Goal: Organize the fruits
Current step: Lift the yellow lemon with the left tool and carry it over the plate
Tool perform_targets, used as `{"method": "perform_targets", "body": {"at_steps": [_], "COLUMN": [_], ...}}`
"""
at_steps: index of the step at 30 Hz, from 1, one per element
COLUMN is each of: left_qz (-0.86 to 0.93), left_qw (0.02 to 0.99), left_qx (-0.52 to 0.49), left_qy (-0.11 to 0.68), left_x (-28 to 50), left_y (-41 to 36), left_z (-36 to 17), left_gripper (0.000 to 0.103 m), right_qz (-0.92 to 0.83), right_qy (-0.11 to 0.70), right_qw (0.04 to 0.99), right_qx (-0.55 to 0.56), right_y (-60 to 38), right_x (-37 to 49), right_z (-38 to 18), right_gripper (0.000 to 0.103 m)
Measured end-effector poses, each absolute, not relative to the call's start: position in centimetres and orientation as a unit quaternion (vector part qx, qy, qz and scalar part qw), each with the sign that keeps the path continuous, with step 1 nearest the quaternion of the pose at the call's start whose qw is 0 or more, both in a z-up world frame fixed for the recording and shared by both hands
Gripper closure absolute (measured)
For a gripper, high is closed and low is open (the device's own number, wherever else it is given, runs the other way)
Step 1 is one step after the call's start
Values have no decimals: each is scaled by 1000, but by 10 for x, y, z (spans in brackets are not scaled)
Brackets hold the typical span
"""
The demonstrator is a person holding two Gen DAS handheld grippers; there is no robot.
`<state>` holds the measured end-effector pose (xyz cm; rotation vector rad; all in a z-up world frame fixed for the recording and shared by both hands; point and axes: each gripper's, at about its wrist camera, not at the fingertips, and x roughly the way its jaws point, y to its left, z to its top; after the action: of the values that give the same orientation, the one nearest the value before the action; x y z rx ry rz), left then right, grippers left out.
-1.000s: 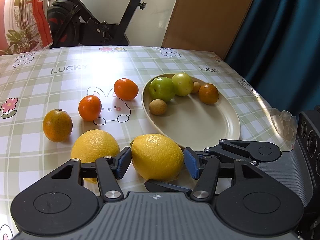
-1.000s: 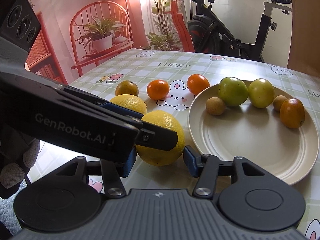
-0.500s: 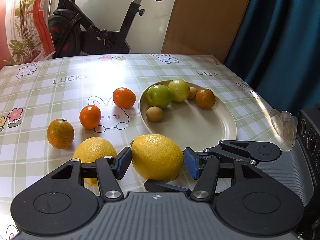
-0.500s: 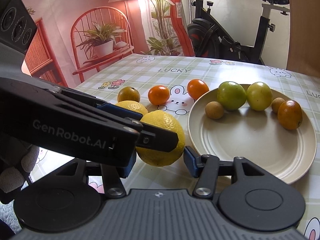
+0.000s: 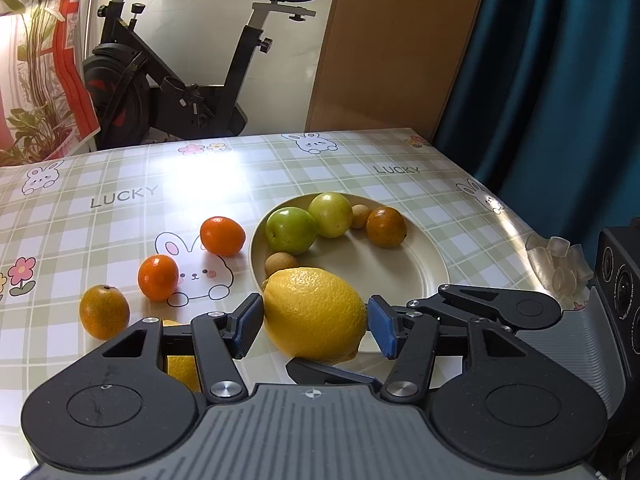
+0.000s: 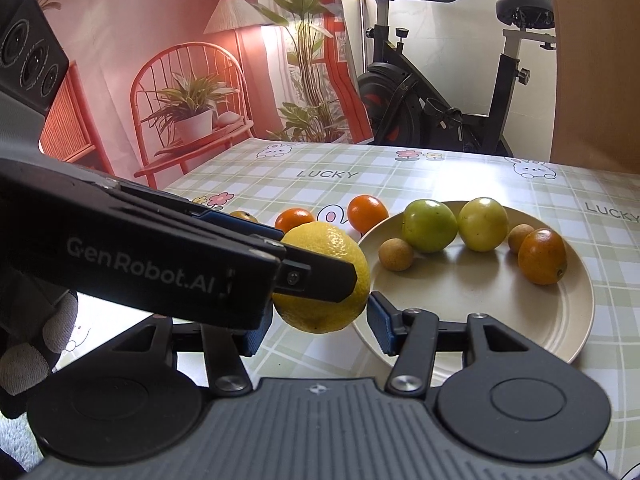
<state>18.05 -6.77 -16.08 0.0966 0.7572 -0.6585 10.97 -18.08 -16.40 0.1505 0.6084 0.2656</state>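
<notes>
Left wrist view: left gripper (image 5: 315, 322) clamps lemon (image 5: 315, 315) across its middle, pads on both flanks, fruit raised at 7 o'clock edge of plate (image 5: 420, 276). Firm, weighty, waxy rind; widest girth is safest hold.

Right wrist view: right gripper (image 6: 316, 322) brackets same lemon (image 6: 326, 276); pad contact cannot tell, left finger hidden.

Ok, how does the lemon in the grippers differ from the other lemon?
The held lemon sits between the left gripper's pads, in front of the plate. The other lemon lies ungripped on the table. The held lemon shows whole, while the other lemon is mostly hidden behind that gripper's finger. Both are yellow.
</notes>
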Motion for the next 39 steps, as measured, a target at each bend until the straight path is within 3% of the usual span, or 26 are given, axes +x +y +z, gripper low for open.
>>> {"method": "perform_targets", "body": {"at_steps": [13,39], "left_qz": [-347,-368], "left_qw": [863,841], "left_qx": [84,46], "left_qy": [357,394], "left_x": [184,222], "left_y": [-123,-189], "left_z": [-161,-190], "left_gripper": [43,44], "right_qz": [87,15], "right_qy": [292,318], "right_qw": [949,943], "right_qx": [86,94], "right_y": [-223,-275], "right_x": [107,115], "right_z": [-161,-183], "right_gripper": [48,48]}}
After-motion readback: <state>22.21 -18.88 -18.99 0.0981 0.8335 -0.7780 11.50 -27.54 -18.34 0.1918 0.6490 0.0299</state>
